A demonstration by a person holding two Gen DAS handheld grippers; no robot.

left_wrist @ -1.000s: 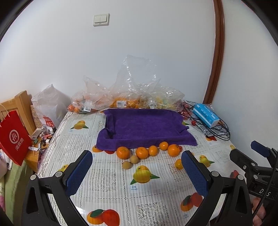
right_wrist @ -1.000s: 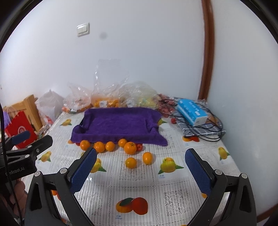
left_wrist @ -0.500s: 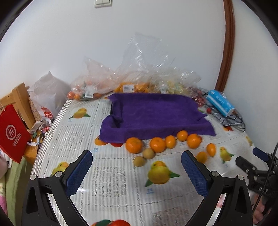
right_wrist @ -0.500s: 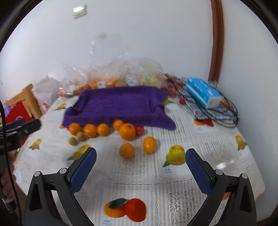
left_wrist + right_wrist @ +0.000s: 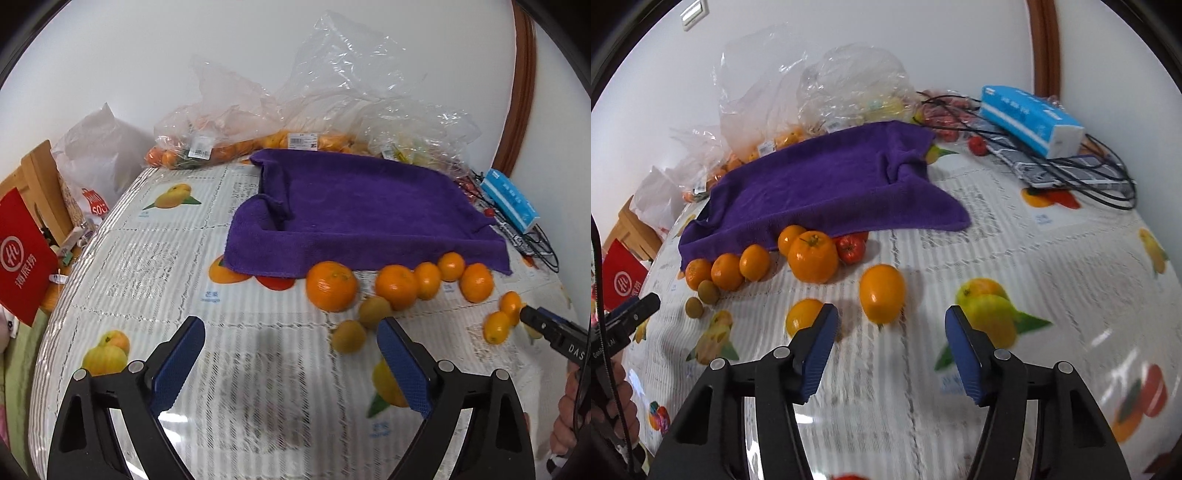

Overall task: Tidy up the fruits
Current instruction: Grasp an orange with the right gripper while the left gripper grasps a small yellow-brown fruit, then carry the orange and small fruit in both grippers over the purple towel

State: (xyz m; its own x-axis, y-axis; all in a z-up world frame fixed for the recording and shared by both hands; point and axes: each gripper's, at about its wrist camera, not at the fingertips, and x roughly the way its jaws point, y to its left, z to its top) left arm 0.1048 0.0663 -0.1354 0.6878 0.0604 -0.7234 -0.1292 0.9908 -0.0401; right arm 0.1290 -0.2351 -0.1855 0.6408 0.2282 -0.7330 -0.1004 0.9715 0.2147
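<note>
No fruit on towel [image 5: 369, 218] yet; oranges [image 5: 812, 256] lie ahead of both jaws, closing, empty.

A: What do the surfaces look like?
B: A fuzzy, matt purple cloth [image 5: 369, 206], crinkled glossy clear plastic bags [image 5: 343, 81], shiny-skinned oranges [image 5: 812, 256], and a glossy printed tablecloth [image 5: 997, 236].

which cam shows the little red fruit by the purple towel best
The right wrist view: the red fruit sits clear beside the big orange at the towel edge. In the left wrist view I cannot find it.
</note>
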